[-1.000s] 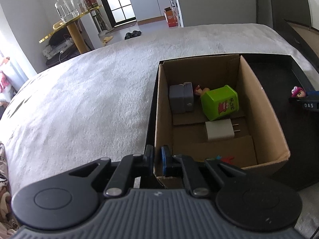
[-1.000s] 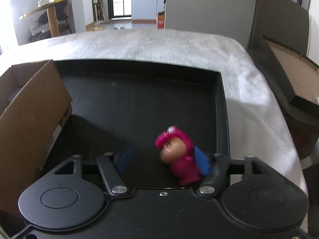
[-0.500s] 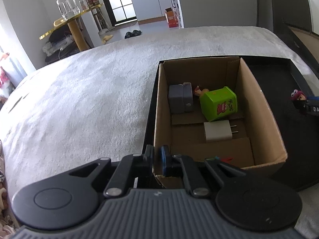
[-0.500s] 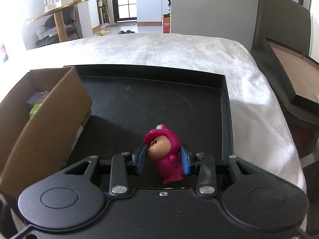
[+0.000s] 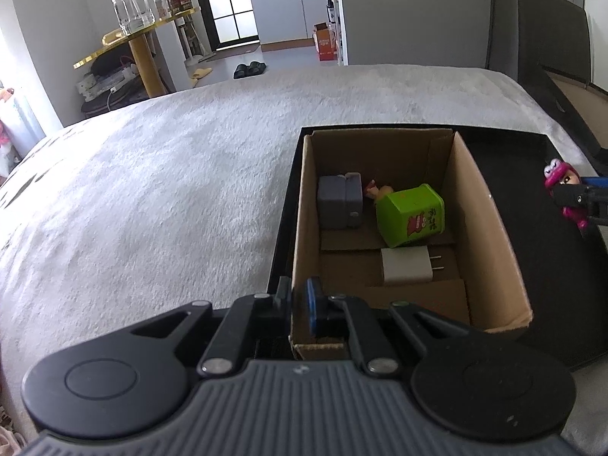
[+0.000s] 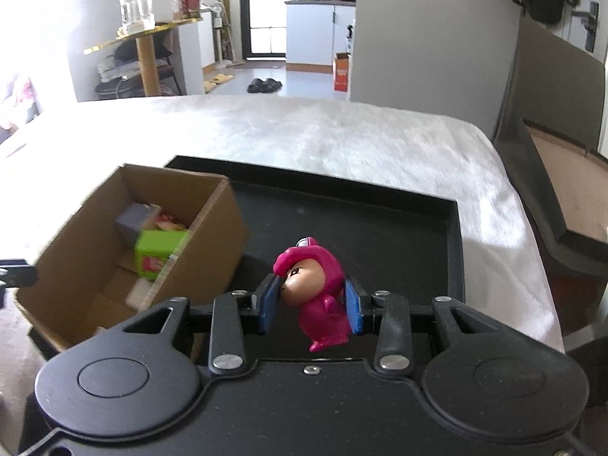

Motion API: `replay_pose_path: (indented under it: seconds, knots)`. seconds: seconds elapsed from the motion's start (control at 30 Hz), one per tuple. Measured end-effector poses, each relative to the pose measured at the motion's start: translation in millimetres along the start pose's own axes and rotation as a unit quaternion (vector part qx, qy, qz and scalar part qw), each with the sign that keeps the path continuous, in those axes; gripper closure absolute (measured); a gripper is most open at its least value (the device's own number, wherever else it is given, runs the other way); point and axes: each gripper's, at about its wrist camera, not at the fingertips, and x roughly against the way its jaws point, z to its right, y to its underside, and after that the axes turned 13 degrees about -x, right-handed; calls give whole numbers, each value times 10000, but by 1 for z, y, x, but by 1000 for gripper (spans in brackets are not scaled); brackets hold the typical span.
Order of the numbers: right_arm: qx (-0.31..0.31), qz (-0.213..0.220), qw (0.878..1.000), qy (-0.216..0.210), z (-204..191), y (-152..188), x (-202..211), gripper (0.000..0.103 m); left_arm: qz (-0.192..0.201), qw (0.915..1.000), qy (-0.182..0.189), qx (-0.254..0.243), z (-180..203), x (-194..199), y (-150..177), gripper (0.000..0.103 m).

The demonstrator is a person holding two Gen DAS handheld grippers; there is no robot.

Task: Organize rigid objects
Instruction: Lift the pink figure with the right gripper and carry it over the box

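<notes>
We are now lifting the pink plastic figurine [image 6: 317, 296], newly clamped in our right claw [image 6: 309, 304], toward the open cardboard box [image 6: 220, 220], our left claw [image 5: 299, 304] pinching its near wall.

left gripper [image 5: 298, 304] pinched shut, right gripper [image 6: 309, 304] clamped

Daylight enters from the far glazed door and from the left. In the right wrist view, glare burns out the far left wall and the left part of the white plush cover [image 6: 342, 140]. The open brown cardboard box [image 6: 212, 235] there shows motion blur; the left wrist view is sharp. Fisheye distortion bends the edges and darkens the corners. The black plastic tray [image 6: 452, 235] reads dim, with soft shadows.
</notes>
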Motion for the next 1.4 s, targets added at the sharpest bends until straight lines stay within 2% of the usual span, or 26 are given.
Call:
replay_pose_path:
  seconds: [0.3,0.6,0.8,1.13,1.4]
  knots:
    - [135,244,9991,-322,-32,-21,20,67,28,9998,102,175,-6,0,2,97]
    - [168,275,9970,-700,-60,-30,25,66,78,9996,134,223,-8,0,4,98]
    - [322,191,9957,-849,-79,-30,19,66,145,9993,188,292,-11,-2,3,100]
    - [231,-210,9924,-1189,-110,-27,-3,66,321,9976,432,435,-19,-4,-1,103]
    - [281,-441,9899,-1315,-131,-22,-16,66,300,9973,491,466,-19,-2,-3,103]
